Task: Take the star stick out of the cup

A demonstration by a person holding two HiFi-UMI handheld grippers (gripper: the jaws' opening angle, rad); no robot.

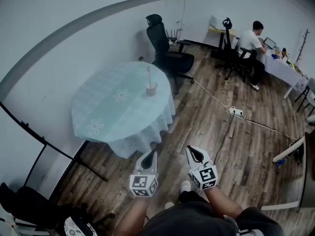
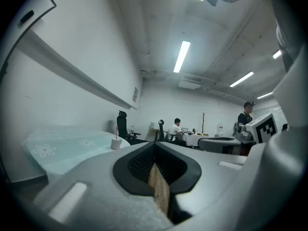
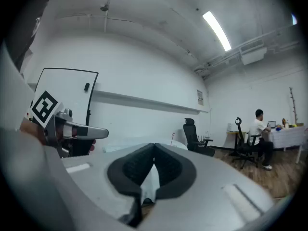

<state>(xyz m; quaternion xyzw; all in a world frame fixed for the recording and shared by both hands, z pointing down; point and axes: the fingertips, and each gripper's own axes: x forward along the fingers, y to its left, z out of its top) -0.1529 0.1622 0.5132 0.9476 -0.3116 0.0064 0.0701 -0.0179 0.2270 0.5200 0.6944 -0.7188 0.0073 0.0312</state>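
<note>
A small pale cup (image 1: 151, 88) stands near the far right edge of a round table (image 1: 108, 117) covered in light blue cloth. A thin star stick (image 1: 147, 73) stands upright in the cup. My left gripper (image 1: 149, 158) and right gripper (image 1: 196, 154) are held side by side close to my body, well short of the table, both shut and empty. In the left gripper view the cup (image 2: 116, 144) appears small and distant past the closed left gripper (image 2: 155, 146). The right gripper (image 3: 154, 146) has its jaws together, and the stick (image 3: 173, 137) shows just above them.
A black office chair (image 1: 166, 45) stands behind the table. A white cable and power strip (image 1: 236, 112) run across the wooden floor at the right. A person sits at a desk (image 1: 252, 42) in the far corner. A black rail (image 1: 44, 141) runs along the left.
</note>
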